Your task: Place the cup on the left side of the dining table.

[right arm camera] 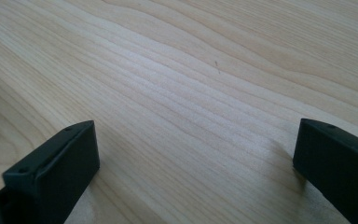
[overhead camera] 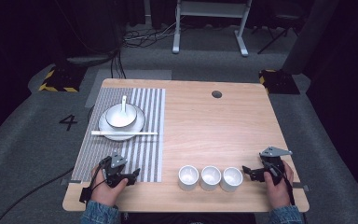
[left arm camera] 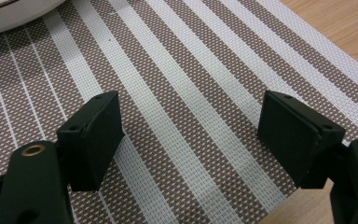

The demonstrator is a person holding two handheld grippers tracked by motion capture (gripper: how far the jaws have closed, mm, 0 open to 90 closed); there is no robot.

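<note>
The table [overhead camera: 242,126] is big and made of light wood. A striped mat [overhead camera: 142,154] covers its left part. On the mat, far ahead of the left gripper [overhead camera: 133,177], sits a plate [overhead camera: 103,124] with a bowl [overhead camera: 120,116] on it. A spoon [overhead camera: 124,103] stands in the bowl. A pair of chopsticks [overhead camera: 124,133] lies flat across the near rim of the plate. Its long way runs from left to right, across the path of the left gripper.

Three small white cups stand in a row near the front edge, between the two grippers. The right cup [overhead camera: 231,178] is just beside the right gripper [overhead camera: 248,171], straight out in front of its tips. The middle cup [overhead camera: 210,177] comes next, then the left cup [overhead camera: 188,177]. That one is near the left gripper but a bit apart from it, off to its right.

The left gripper rests low over the mat. In the left gripper view its jaws stand wide apart with just mat [left arm camera: 191,107] between them. The right gripper sits low over bare wood. In the right gripper view its jaws are wide apart too, with nothing held.

I think the right gripper is closest to a cup, so it would go first. It only needs a short push forward to get its jaws around the right cup.
</note>
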